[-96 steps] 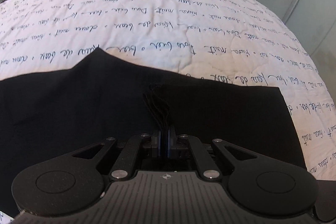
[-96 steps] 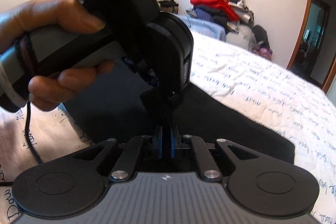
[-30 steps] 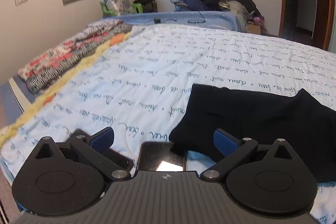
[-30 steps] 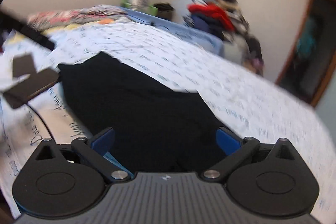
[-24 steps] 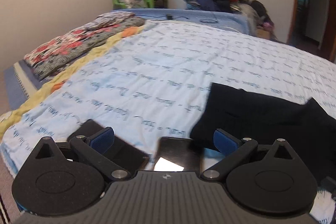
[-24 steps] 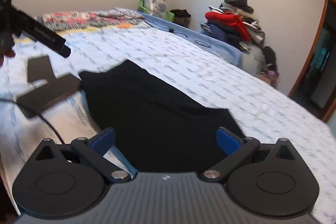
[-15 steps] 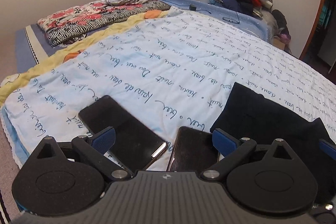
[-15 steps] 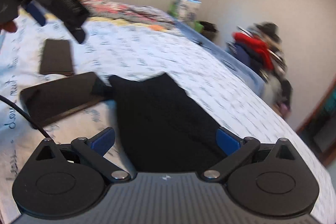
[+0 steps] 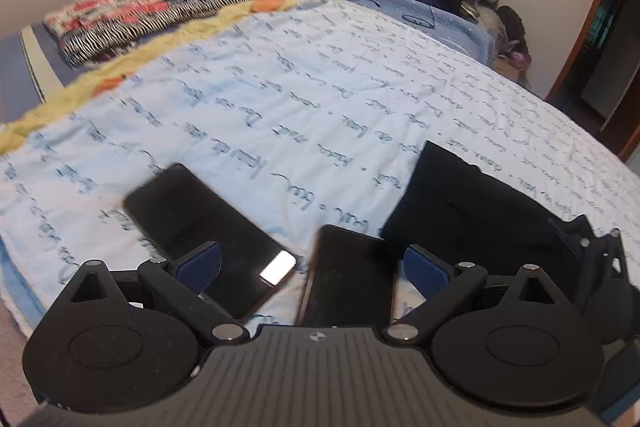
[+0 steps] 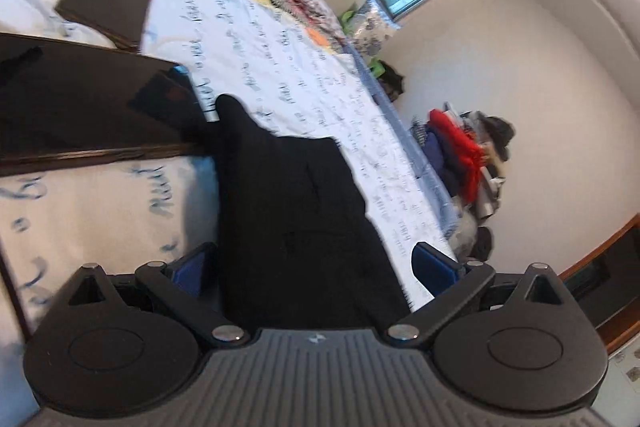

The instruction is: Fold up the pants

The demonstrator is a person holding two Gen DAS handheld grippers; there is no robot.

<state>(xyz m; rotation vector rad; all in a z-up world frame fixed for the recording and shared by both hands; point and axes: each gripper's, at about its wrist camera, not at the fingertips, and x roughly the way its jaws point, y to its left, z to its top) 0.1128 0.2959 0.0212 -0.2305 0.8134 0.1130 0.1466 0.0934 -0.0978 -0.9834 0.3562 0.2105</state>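
Both tongs, left (image 9: 312,265) and right (image 10: 314,265), are held wide apart and empty, so the folded black cloth pants (image 10: 304,227) are best left undisturbed.

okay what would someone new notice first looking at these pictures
Probably the folded black pants lying on the script-printed bedspread, with two dark phones beside them near the bed's edge. Both the left gripper and right gripper are open, holding nothing.
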